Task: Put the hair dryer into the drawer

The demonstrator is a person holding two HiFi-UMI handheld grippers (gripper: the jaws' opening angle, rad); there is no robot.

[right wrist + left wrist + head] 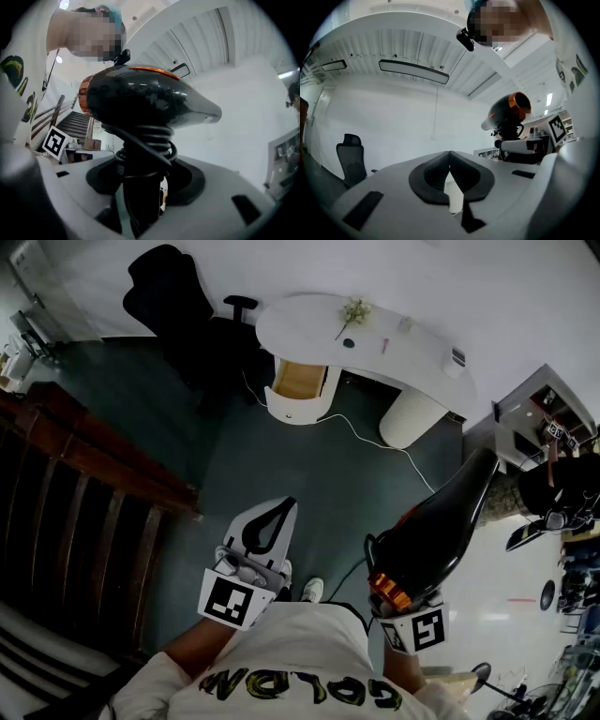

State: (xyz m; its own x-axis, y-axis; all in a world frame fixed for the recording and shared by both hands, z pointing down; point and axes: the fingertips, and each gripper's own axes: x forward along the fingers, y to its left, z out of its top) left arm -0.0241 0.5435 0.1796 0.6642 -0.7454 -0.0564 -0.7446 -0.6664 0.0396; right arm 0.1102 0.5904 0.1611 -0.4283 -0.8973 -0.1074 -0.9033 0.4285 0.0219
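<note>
A black hair dryer [441, 521] with an orange ring at its back stands in my right gripper [398, 589], whose jaws are shut on its handle [140, 197]. Its cord is wound around the handle. In the right gripper view the hair dryer's body [145, 101] fills the middle, nozzle to the right. My left gripper [265, 527] is shut with nothing in it, held level at the left; its closed jaws [450, 180] meet in the left gripper view, where the hair dryer [508, 110] shows at the right. A white curved desk [375, 338] with an open drawer [298, 381] stands far ahead.
A black office chair [169, 301] is left of the desk. A white cable [375, 437] runs over the dark floor. A wooden stair rail [84, 474] lies at the left. Shelves with small objects [553, 437] stand at the right.
</note>
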